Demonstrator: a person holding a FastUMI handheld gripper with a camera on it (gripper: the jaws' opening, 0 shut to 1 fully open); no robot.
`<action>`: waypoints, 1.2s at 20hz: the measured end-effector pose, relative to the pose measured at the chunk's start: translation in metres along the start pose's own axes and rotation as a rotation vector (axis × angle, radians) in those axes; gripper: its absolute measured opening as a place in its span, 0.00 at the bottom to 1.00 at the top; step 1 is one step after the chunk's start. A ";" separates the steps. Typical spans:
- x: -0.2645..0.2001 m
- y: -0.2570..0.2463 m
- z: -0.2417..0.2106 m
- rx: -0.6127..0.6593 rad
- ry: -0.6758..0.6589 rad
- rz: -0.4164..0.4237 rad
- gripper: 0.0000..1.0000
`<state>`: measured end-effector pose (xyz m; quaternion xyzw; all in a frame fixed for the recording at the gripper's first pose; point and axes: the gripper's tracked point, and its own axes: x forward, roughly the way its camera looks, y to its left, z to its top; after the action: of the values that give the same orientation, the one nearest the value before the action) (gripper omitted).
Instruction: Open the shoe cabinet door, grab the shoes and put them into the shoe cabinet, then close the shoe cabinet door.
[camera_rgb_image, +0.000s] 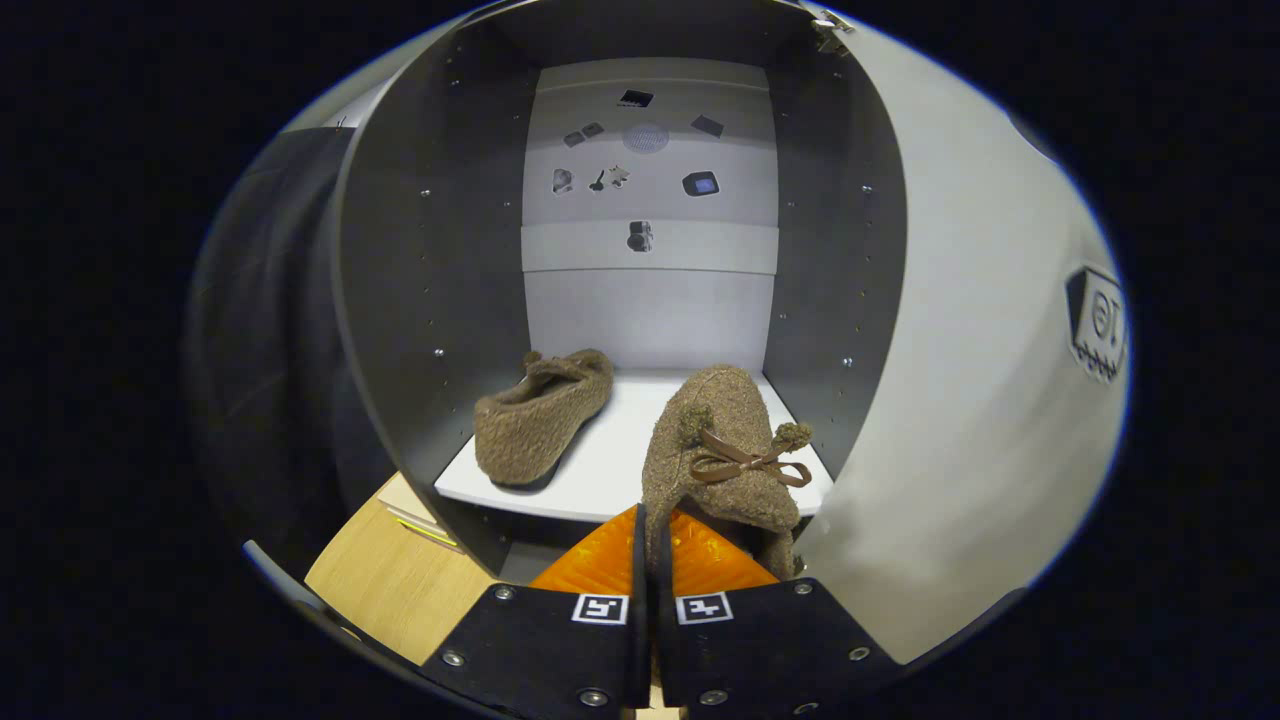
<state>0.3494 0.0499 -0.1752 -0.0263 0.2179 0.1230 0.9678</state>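
tool (650, 535) level, fingers pinched on fuzzy shoe (722, 450); second shoe (545, 415) on cabinet shelf (620, 470)

I'm working in a mock-up home entryway: an open shoe cabinet (640, 300) holding slippers (545, 415), wooden floor (390, 580) below.

Pale wooden floor (385, 580) (yellow tape strip (428, 532) on it).
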 end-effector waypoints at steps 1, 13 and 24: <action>0.012 -0.001 0.010 -0.006 -0.003 0.003 0.03; 0.150 -0.004 0.037 -0.035 0.126 -0.002 0.04; 0.144 0.001 0.043 0.078 0.113 0.006 0.17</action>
<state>0.4929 0.0879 -0.1982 0.0053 0.2768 0.1155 0.9540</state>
